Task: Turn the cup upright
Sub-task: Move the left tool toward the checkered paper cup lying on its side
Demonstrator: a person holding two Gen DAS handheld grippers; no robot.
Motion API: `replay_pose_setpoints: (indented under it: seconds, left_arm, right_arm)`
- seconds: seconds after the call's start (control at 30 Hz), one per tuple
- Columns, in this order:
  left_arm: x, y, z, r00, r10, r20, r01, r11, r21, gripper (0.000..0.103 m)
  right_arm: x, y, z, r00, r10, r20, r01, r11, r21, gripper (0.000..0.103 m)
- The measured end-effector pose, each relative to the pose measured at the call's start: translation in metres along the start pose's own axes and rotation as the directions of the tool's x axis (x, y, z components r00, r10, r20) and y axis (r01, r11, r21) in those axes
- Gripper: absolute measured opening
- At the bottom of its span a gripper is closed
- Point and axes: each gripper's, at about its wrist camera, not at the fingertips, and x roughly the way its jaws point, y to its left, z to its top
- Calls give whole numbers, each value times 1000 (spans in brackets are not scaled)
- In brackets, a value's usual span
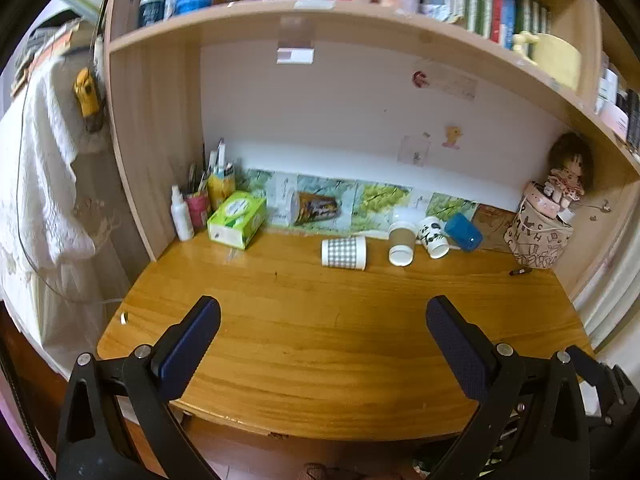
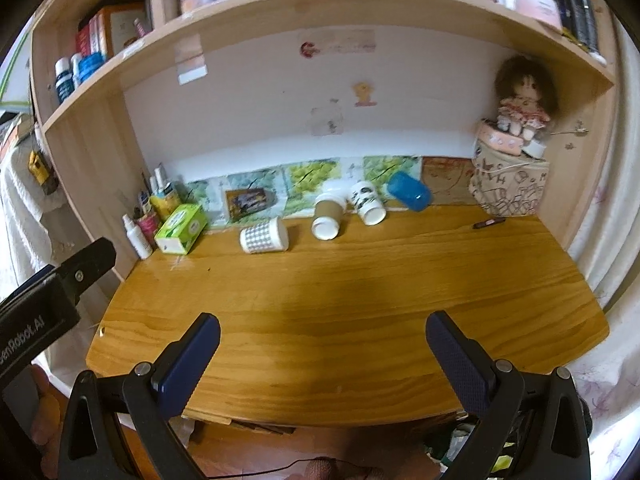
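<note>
1. five cups lying on their sides along the back of the worktop (image 1: 320, 340), none upright yet.
2. taking the green tissue box (image 1: 237, 219) as landmark: picture-print cup (image 1: 314, 208) just right of it on the leafy mat by the wall, long axis across the worktop, mouth toward the box.
3. further right of the box and nearer the front: checked cup (image 1: 344, 253), long axis also running left-right, clear of its neighbours.
4. right again: brown-sleeved paper cup (image 1: 401, 243), mouth pointing forward; touching or nearly touching the white printed cup (image 1: 433, 237); then blue cup (image 1: 463, 232), tilted.
5. left claw (image 1: 323, 330) spread wide, holding nothing, low over the front of the worktop, well apart from every cup.
6. right claw (image 2: 323, 334) likewise spread wide and empty, also at the front edge.
7. judged: all cups straight ahead and far; checked cup (image 2: 264, 236) nearest and most open, roughly centred for the left claw, slightly left of the right claw's line.
8. judged: with its axis crosswise, needs a grip across the wall, then a turn to stand it on its base.
</note>
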Motion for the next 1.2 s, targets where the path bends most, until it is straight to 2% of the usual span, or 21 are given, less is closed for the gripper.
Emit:
replay_pose_setpoints:
  seconds: [0.13, 0.37, 0.5, 0.7, 0.83, 1.0, 1.13, 1.2]
  left_arm:
    - [15, 9, -1, 998, -21, -57, 19, 999, -30, 103]
    - [44, 9, -2, 988, -23, -154, 13, 998, -66, 103]
    - [66, 5, -1, 976, -10, -217, -5, 998, -68, 103]
    - [104, -6, 15, 957, 48, -286, -65, 997, -48, 103]
    - [126, -21, 30, 954, 113, -276, -113, 993, 19, 103]
    - [156, -46, 45, 950, 169, -261, -138, 982, 132, 103]
    - [180, -65, 54, 945, 212, -248, -150, 957, 246, 103]
    - [191, -73, 55, 943, 234, -234, -149, 932, 331, 103]
  right_arm:
    - [2, 7, -1, 1000, -3, -24, 3, 1000, -16, 103]
    - [17, 4, 3, 997, -11, -70, 10, 1000, -21, 103]
    - [34, -3, 8, 992, 14, -123, -16, 1000, -13, 103]
    - [85, -32, 35, 975, 99, -198, -88, 994, 64, 103]
    - [120, -56, 58, 957, 168, -235, -135, 980, 149, 103]
    - [159, -83, 88, 943, 226, -245, -176, 961, 211, 103]
    - [191, -98, 105, 920, 279, -274, -216, 947, 239, 103]
    - [212, -105, 108, 900, 321, -296, -243, 932, 269, 103]
